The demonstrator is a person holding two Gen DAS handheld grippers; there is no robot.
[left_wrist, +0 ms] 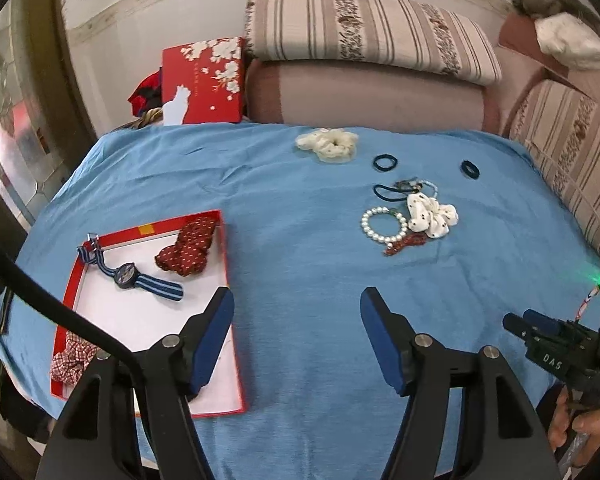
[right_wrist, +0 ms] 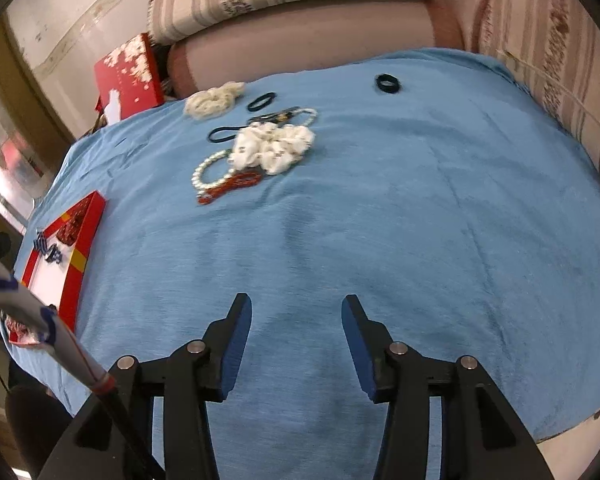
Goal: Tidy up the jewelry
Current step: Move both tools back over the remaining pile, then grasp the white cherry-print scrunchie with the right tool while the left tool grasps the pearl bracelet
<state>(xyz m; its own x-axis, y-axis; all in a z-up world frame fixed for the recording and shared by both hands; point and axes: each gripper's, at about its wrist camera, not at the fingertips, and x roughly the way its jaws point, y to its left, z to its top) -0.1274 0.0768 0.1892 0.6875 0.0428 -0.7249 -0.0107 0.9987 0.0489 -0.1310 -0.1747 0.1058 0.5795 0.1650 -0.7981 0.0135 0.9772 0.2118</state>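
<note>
A red box tray (left_wrist: 236, 264) with a white floor lies on the blue cloth at the left; it also shows in the right wrist view (right_wrist: 78, 268). It holds a striped watch (left_wrist: 128, 274), a red dotted scrunchie (left_wrist: 188, 248) and a red checked scrunchie (left_wrist: 70, 360). A pile to the right has a pearl bracelet (left_wrist: 370, 226), a white dotted scrunchie (left_wrist: 432, 214), a red bead string (left_wrist: 404, 242) and dark hair ties. My left gripper (left_wrist: 296, 308) is open and empty beside the tray. My right gripper (right_wrist: 296, 312) is open and empty, well short of the pile (right_wrist: 272, 148).
A cream scrunchie (left_wrist: 328, 142) and two dark hair ties (left_wrist: 384, 162) (left_wrist: 470, 168) lie further back. A red floral lid (left_wrist: 204, 80) leans against the sofa cushions (left_wrist: 364, 28). The right gripper's body (left_wrist: 556, 348) shows at the table's right edge.
</note>
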